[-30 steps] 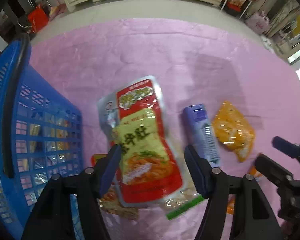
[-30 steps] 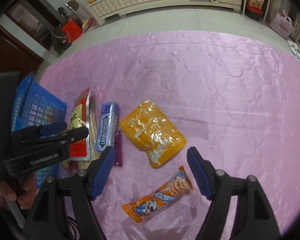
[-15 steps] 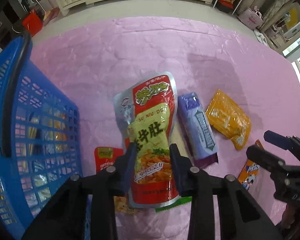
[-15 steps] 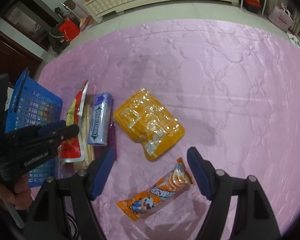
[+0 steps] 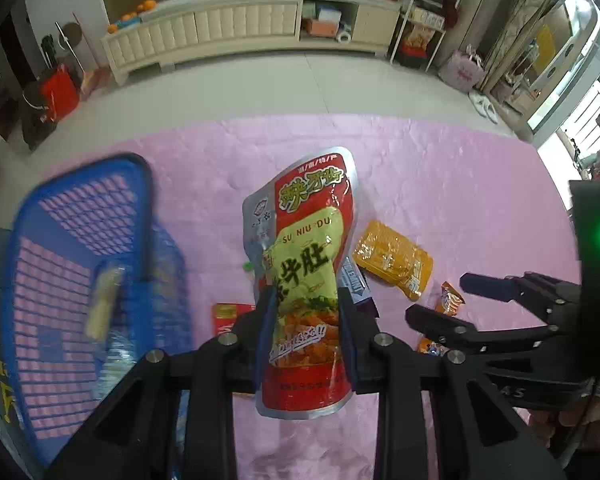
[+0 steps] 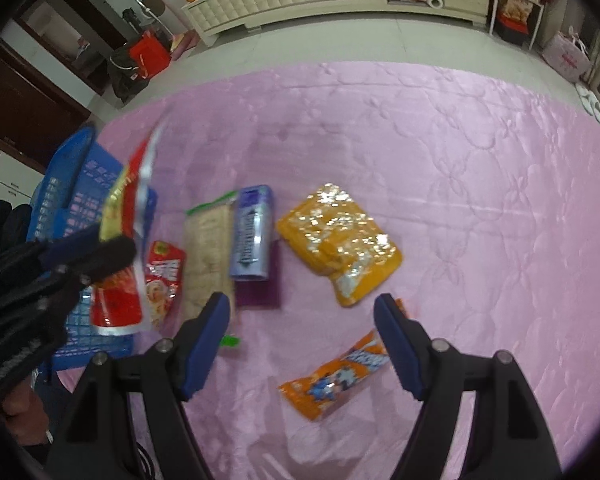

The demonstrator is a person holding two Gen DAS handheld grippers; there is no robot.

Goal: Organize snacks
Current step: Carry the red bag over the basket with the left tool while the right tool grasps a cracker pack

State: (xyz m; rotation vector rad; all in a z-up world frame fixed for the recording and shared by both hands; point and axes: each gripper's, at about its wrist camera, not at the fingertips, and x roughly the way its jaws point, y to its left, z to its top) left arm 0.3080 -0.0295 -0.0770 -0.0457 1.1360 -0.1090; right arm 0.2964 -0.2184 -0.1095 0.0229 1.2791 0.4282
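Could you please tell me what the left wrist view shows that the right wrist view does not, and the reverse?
Only the left wrist view shows the red pouch's printed front and the blue basket's inside. Only the right wrist view shows the pale cracker pack uncovered and the whole orange wafer bar. Both show the left gripper shut on the red pouch, the open right gripper and the orange bag.

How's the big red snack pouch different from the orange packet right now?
The red snack pouch is pinched in the left gripper and raised off the pink cloth; the orange packet lies flat on that cloth, untouched. The red snack pouch is long, opaque and printed; the orange packet is squarer and shows see-through patches. Both are sealed, glossy snack bags.
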